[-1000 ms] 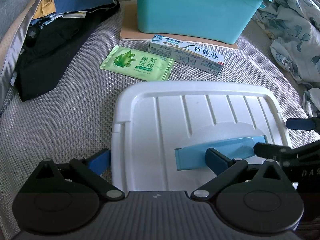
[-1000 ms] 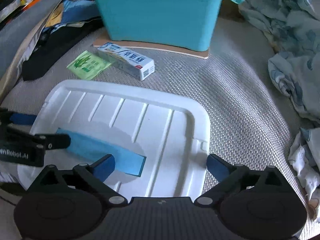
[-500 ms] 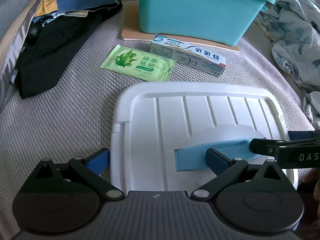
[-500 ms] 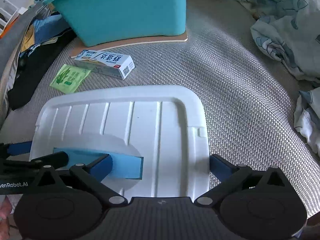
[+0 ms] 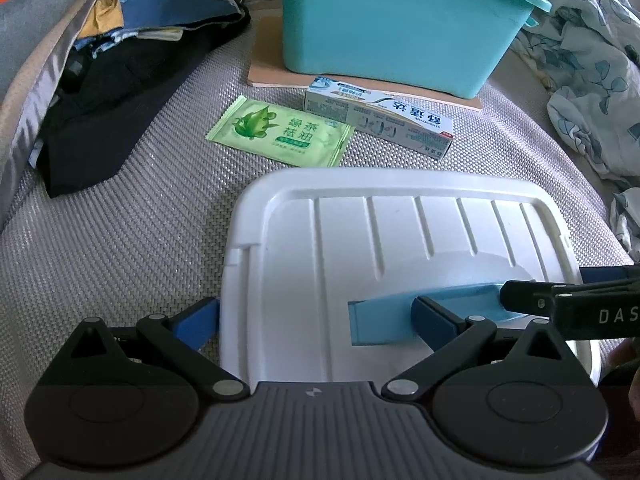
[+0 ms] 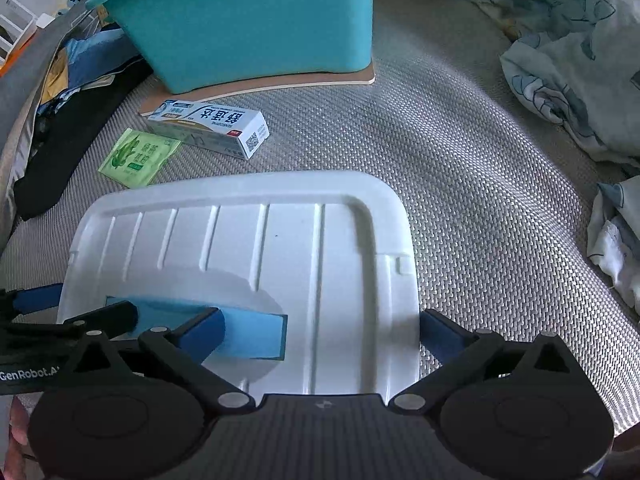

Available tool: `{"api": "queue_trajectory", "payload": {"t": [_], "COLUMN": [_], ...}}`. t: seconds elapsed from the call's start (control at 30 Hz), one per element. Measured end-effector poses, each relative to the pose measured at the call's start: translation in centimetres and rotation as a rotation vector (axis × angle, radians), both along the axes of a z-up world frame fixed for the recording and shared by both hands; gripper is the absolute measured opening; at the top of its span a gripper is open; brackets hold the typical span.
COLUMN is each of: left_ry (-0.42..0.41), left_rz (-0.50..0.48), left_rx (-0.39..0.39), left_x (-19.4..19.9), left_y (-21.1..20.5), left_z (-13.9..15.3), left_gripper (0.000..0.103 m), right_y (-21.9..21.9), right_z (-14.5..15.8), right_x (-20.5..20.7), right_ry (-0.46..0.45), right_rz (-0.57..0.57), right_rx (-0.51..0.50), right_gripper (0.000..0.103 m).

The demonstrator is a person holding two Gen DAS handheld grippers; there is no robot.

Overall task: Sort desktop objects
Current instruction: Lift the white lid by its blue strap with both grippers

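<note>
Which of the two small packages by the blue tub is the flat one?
The green packet. It lies thin and flat on the mat, while the toothpaste box beside it is a long carton.

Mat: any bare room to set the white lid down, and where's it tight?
Free: the woven mat between the teal bin and the floral bedding, right of the white lid. Also the strip left of the lid, below the dark clothes. Crowded: the toothpaste box and green sachet fill the gap between lid and bin.

We've 2 wrist cams, low & close, facing fwd; both share white ribbed plastic lid (image 5: 400, 240) (image 6: 248, 248) & teal plastic tub (image 5: 392, 20) (image 6: 248, 20).
</note>
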State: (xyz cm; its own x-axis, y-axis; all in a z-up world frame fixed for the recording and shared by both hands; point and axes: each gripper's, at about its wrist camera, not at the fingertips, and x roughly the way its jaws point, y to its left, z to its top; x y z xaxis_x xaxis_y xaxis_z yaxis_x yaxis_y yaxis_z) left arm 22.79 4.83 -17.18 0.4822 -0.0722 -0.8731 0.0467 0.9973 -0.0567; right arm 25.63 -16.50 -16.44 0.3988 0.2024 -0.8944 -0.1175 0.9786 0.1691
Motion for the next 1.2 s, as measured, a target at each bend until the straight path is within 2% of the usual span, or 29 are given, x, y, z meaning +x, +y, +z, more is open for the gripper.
{"api": "queue_trajectory", "payload": {"t": [0.3, 0.37, 0.5, 0.63, 0.77, 1.2], "left_ry": [0.017, 0.038, 0.087, 0.09, 0.098, 0.082], "left_rz": [-0.006, -0.01, 0.017, -0.029, -0.035, 0.001], "left_rx": [0.001, -0.014, -0.106, -0.079, -0.084, -0.056], "left_x": [0.3, 0.5, 1.2, 1.0, 1.1, 0.7], "left_y": [0.1, 0.4, 2.0, 1.6, 1.7, 1.1], "left_z": [0.0, 0.0, -0.2, -0.2, -0.3, -0.3], "left_gripper": [0.103, 0.103, 0.103, 0.103, 0.103, 0.103], "right_y": [0.1, 0.1, 0.2, 0.2, 0.3, -0.2], "right_z": [0.0, 0.0, 0.0, 0.0, 0.0, 0.2], "right_x": [-0.3, -0.4, -0.4, -0.3, -0.2, -0.5], "right_ry": [-0.013, -0.01, -0.005, -0.004, -0.001, -0.018], "right_rz": [0.004, 0.003, 0.001, 0.001, 0.001, 0.011], "right_rx": [-0.007, -0.007, -0.006, -0.006, -0.006, -0.019], "right_gripper": [0.103, 0.103, 0.103, 0.103, 0.103, 0.103]}}
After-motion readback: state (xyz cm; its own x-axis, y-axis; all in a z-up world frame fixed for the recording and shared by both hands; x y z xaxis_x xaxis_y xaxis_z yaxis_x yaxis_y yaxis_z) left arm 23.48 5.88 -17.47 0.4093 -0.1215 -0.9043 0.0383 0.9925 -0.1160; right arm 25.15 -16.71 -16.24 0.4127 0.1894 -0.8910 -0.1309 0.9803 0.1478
